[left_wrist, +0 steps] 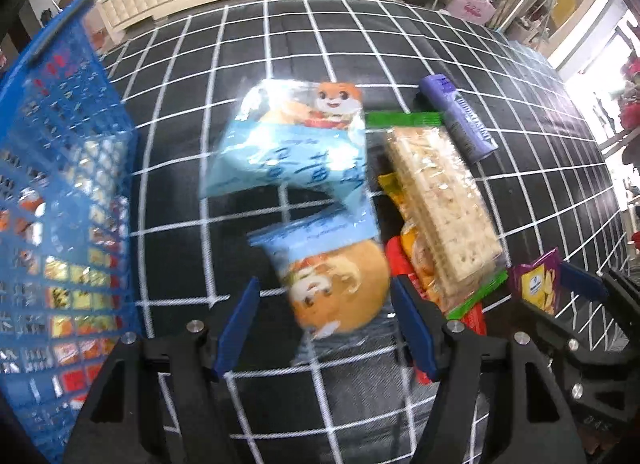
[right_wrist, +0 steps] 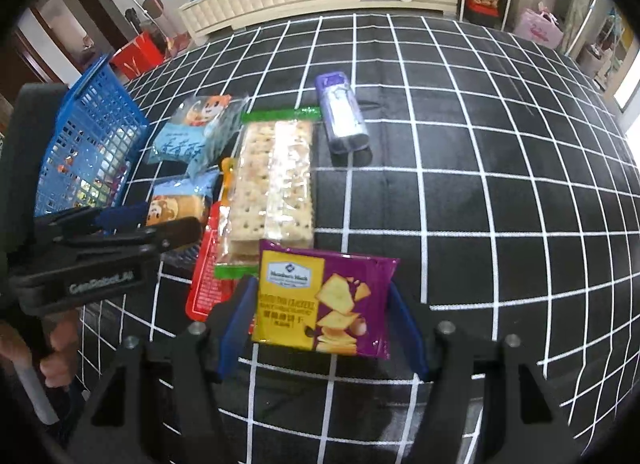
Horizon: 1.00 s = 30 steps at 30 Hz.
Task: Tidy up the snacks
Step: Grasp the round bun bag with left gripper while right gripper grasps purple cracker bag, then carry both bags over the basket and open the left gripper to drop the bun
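1. Right gripper clamps the purple cracker packet by its side edges.
2. Left gripper gapes around the bun packet, untouched.
3. Blue basket lies to its left, nearer the left hand.

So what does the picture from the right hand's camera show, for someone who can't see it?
The right gripper holds a purple and yellow cracker packet above a black cloth with white grid lines. Beyond lie a clear pack of pale crackers, a purple tube and blue bread packets. A blue plastic basket stands left.
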Available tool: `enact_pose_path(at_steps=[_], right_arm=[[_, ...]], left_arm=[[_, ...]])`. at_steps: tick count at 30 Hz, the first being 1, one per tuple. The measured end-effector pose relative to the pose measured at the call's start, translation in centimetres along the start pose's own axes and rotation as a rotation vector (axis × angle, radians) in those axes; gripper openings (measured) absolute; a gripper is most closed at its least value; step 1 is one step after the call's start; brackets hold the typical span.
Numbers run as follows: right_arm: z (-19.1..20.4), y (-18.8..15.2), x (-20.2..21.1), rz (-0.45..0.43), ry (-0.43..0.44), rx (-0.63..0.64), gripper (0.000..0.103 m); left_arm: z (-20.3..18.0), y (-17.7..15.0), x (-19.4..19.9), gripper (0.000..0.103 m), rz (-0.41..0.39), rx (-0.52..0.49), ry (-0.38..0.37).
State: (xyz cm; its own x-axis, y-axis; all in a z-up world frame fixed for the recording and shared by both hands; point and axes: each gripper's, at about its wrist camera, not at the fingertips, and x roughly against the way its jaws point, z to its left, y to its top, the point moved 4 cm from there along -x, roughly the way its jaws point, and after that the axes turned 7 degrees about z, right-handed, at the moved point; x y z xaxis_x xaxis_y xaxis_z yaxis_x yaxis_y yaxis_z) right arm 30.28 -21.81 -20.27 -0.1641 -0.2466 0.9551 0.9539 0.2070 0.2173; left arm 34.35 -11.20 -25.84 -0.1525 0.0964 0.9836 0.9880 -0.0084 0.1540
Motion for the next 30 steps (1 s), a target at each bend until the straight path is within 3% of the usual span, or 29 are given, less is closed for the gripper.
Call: enact_pose_path(at_steps=[9,11,23,30], right_arm=[[-0.1,0.0,-0.2,0.001,0.005,-0.001,0.069],[-0.1,0.0,-0.4,0.004,0.006,-0.004,0.069],[0.7,-0.5,-0.3,0.016,0.001,-0.009,0.069],[3.0,-0.9,2.6,-0.03,-0.025,0.016,0.069]], left_arm=[[-1.4,1.8,-2.2,0.066,0.011,-0.019,0.061],[-1.7,1.8,-2.1,0.056,0.001,-0.023,0.07],[-1.6,-2.1,-1.5,0.051,0.006,-0.067,0.045],[-2.8,-4.2,1.7,0.051,-0.062,-0.124,0.032]])
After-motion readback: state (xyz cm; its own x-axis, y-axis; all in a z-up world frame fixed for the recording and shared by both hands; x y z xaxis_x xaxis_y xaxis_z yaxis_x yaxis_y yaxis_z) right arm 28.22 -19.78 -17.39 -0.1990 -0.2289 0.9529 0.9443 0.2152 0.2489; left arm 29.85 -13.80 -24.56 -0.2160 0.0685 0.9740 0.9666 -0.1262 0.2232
